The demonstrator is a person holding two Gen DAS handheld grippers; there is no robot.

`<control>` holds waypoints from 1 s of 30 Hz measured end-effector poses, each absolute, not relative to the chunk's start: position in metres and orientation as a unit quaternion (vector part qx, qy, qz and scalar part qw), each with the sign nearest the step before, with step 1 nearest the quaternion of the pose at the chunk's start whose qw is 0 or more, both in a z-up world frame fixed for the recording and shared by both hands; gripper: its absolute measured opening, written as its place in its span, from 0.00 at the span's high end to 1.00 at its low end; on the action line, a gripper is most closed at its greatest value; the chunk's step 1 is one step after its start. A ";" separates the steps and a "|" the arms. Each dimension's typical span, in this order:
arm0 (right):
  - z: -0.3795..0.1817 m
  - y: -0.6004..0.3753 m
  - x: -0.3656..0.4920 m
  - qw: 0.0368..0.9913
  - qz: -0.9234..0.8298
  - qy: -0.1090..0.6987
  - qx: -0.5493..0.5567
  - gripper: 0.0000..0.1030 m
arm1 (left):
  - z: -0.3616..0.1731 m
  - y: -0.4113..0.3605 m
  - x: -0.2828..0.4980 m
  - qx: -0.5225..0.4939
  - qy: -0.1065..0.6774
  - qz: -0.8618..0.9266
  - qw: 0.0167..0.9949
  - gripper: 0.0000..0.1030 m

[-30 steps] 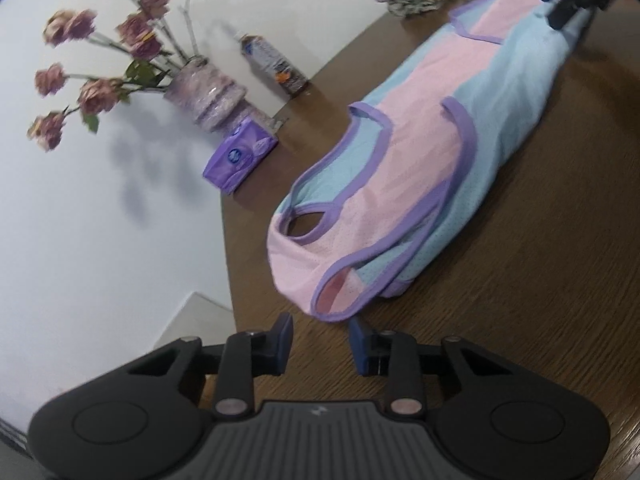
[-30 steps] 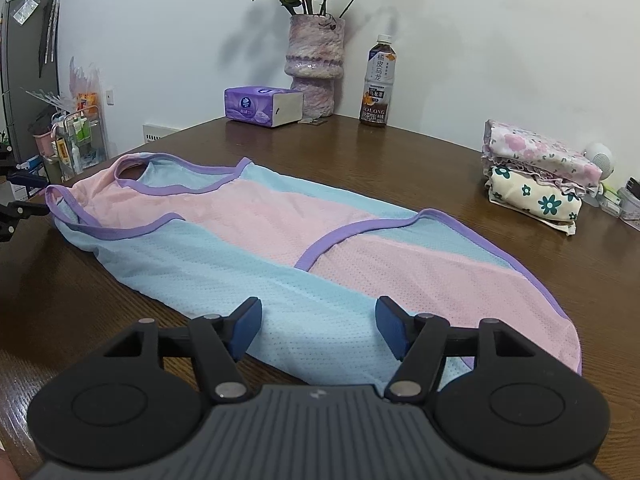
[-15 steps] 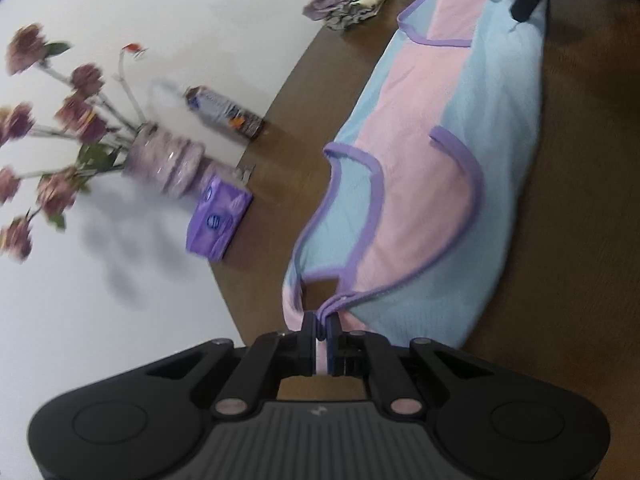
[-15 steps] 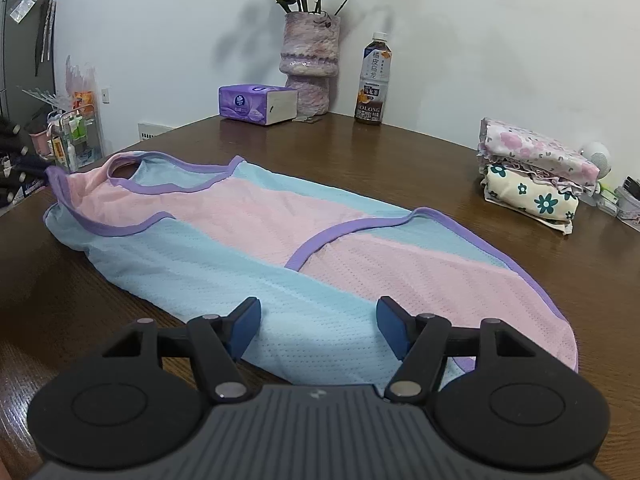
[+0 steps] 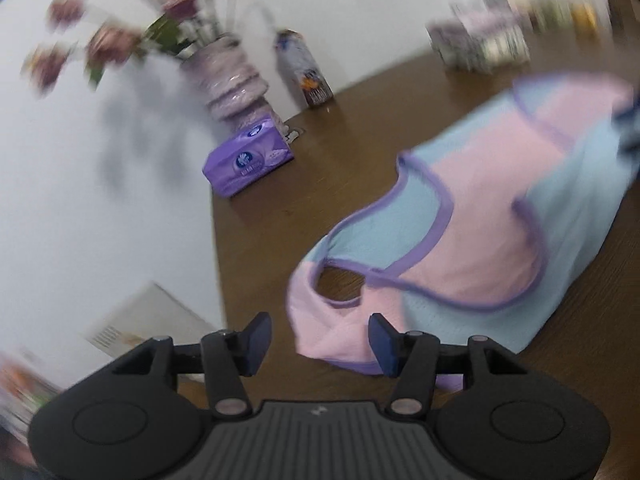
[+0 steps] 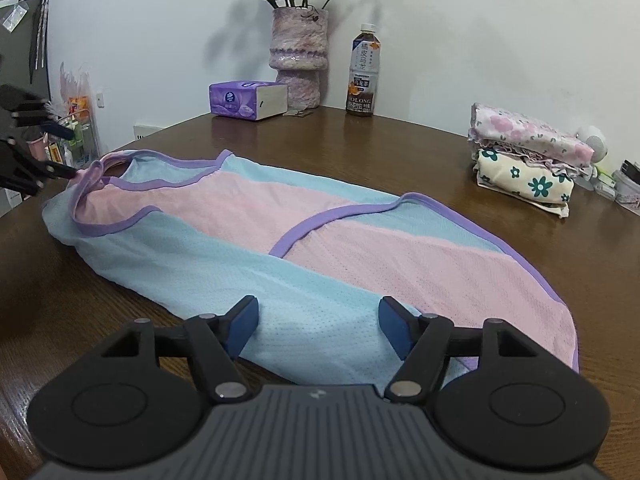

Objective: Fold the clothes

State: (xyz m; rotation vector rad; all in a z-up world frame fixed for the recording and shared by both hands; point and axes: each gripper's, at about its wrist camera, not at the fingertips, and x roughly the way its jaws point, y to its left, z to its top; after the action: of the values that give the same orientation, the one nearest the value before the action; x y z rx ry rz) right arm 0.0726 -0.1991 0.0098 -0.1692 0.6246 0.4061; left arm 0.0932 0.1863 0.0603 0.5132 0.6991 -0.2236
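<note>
Half a second ago our left gripper (image 5: pixel 318 338) was pinched shut on the pink shoulder strap of the garment (image 6: pixel 304 236); now its jaws are opening, and the strap end lies between the two blue pads without being pressed by them. Its view is blurred and has swung round, so the tissue pack (image 5: pixel 248 160) and the vase of flowers (image 5: pixel 236 80) now stand more upright in it. Our right gripper (image 6: pixel 318 328) has kept its place. Its jaws stand wide and are still opening a little, and the pale blue hem of the garment lies between the pads, but we see no pinch on it.

We see the garment, a pink and blue sleeveless piece with purple trim, spread flat on the brown wooden table (image 6: pixel 420 148). Its neck end is near our left gripper and its hem is under our right one. At the far right of the table is a stack of folded flowered clothes (image 6: pixel 524 160). A tea bottle (image 6: pixel 363 76) stands just beside the vase.
</note>
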 end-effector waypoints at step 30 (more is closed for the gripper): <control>0.003 -0.203 0.077 0.928 0.176 0.317 -0.086 0.33 | 0.050 0.240 0.132 0.046 0.379 -0.218 0.898 0.64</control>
State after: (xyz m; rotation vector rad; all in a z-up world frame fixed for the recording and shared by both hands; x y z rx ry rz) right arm 0.0765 -0.2026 0.0030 -0.1760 0.6500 0.3608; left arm 0.1323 0.2402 0.0498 0.0946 0.7850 -0.4525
